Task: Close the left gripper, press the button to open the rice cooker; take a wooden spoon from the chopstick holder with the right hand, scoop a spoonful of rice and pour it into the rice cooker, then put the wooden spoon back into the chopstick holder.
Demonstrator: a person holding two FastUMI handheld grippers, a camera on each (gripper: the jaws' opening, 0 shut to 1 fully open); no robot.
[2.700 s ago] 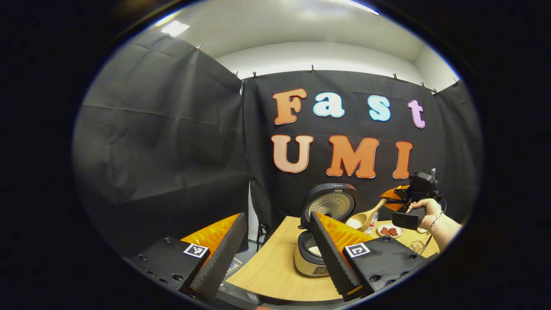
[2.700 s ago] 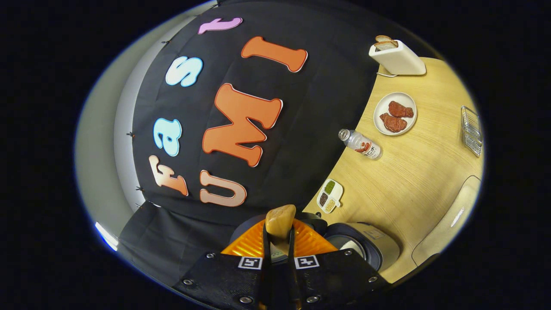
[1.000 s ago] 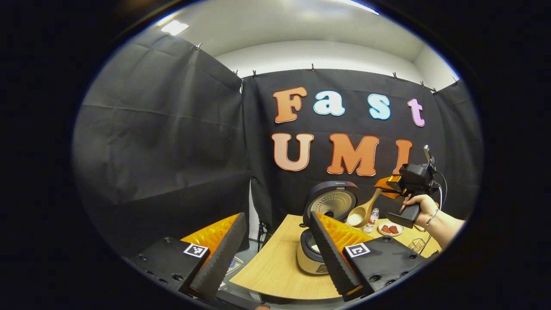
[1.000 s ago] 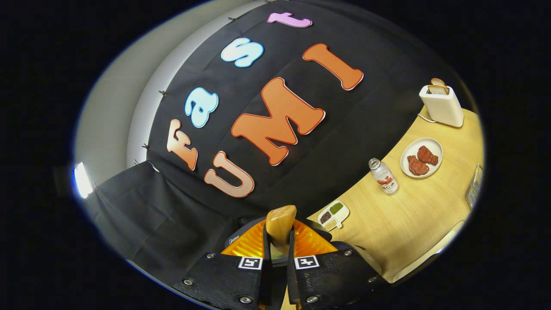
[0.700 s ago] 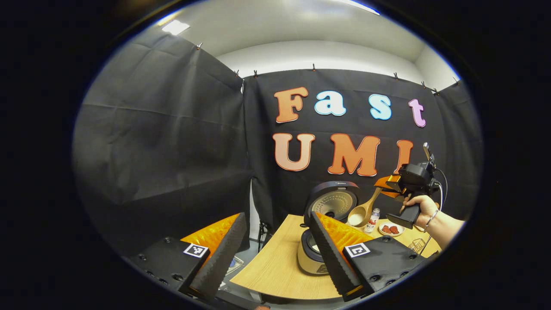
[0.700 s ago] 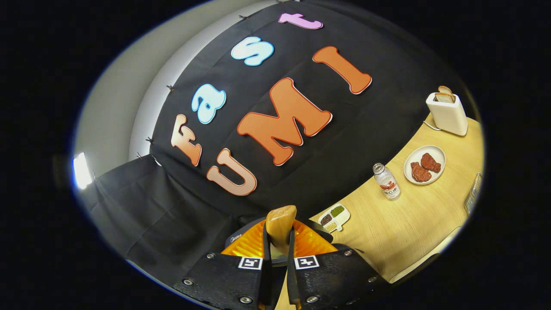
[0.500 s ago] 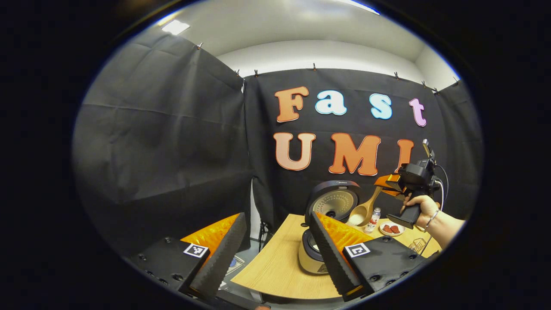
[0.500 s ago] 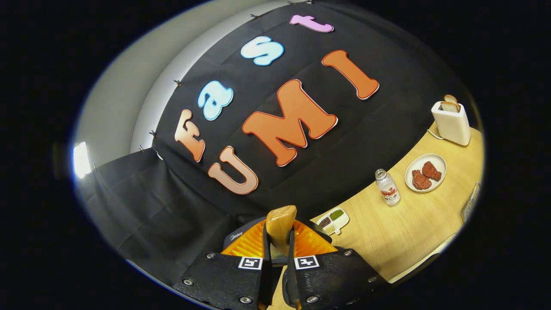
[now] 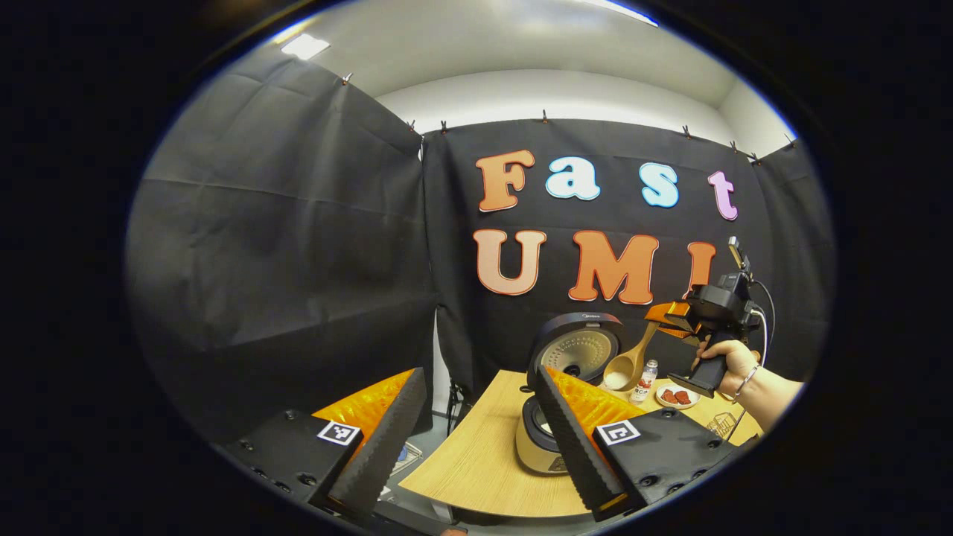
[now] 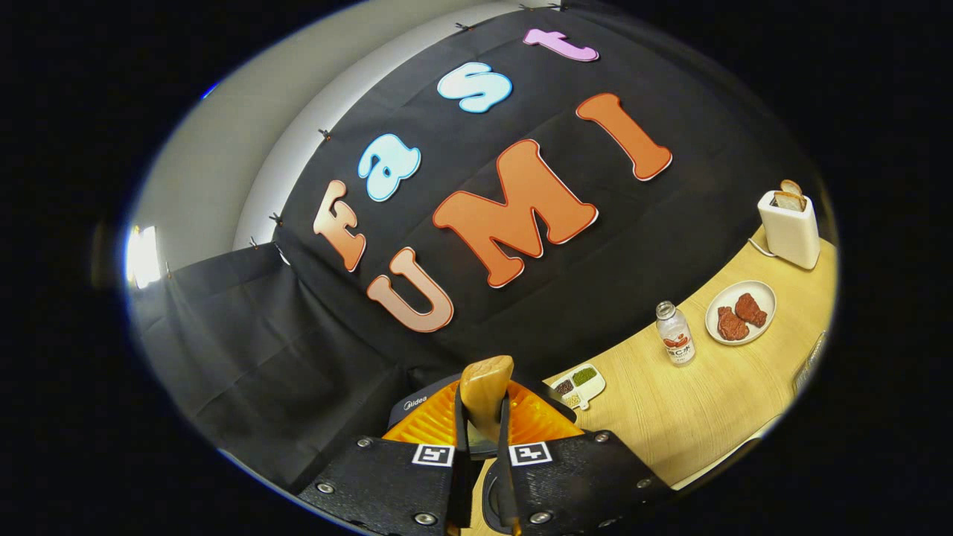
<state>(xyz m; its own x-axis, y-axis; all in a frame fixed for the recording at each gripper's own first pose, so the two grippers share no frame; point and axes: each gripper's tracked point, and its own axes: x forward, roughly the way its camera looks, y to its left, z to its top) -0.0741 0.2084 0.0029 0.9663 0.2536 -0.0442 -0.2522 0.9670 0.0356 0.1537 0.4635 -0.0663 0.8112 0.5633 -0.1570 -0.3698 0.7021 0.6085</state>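
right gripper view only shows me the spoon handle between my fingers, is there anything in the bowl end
Observer: The wooden spoon's bowl hangs below its handle, with something white, likely rice, in its low end.
Operator: is the cooker lid up
Observer: Yes, the rice cooker's lid stands open; in the left gripper view the spoon's bowl is just right of it.
Operator: and the other gripper
Observer: The left gripper is open and holds nothing.
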